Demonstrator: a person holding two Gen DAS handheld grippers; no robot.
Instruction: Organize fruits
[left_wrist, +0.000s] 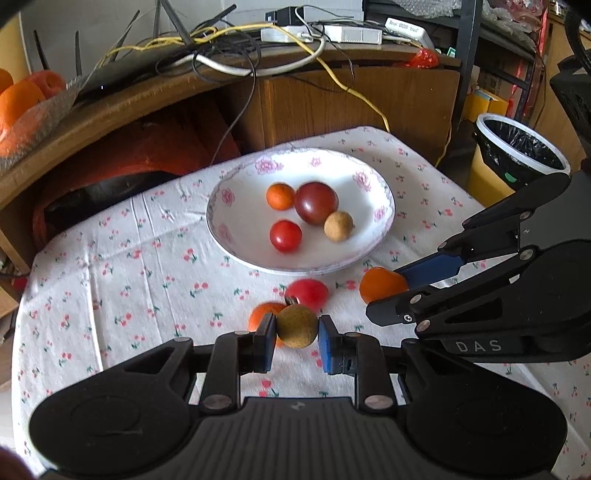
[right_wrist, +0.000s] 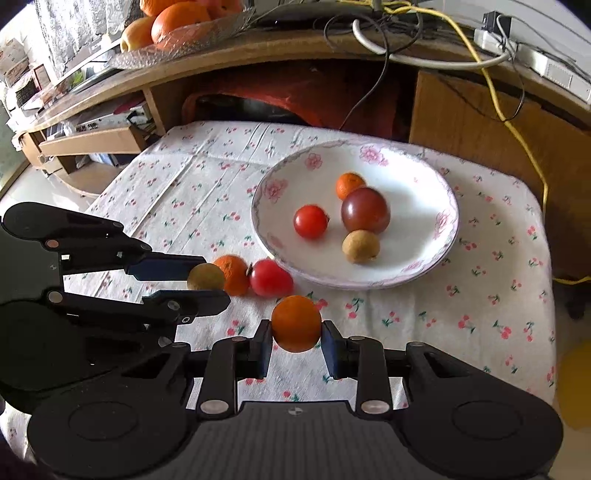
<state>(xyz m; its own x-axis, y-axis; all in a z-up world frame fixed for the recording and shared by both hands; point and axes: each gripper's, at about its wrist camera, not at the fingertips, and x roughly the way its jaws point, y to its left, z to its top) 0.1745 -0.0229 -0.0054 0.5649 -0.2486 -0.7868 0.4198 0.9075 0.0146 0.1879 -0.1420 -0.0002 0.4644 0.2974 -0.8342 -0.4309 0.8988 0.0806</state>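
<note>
- Nearest the left wrist camera, the left gripper has its jaws closed on a brownish-green longan, pinched between the blue pads above the cherry-print cloth covering the worktop.
- In the right wrist view, the right gripper has its jaws clamped on a small orange mandarin, also held clear of the cloth.
- Just beyond, loose on the cloth, lie a second mandarin and a red tomato, touching each other; the left gripper's longan partly hides that mandarin from the left camera.
- At 12 o'clock from both grippers stands a floral-rimmed white plate, holding an orange fruit, a dark purple tomato, a red cherry tomato and a tan longan.
- At 2 o'clock in the left view, a lined waste bin stands beside the worktop.
- Farthest off, a wooden shelf carries tangled cables; at 10 o'clock a glass dish of oranges.
</note>
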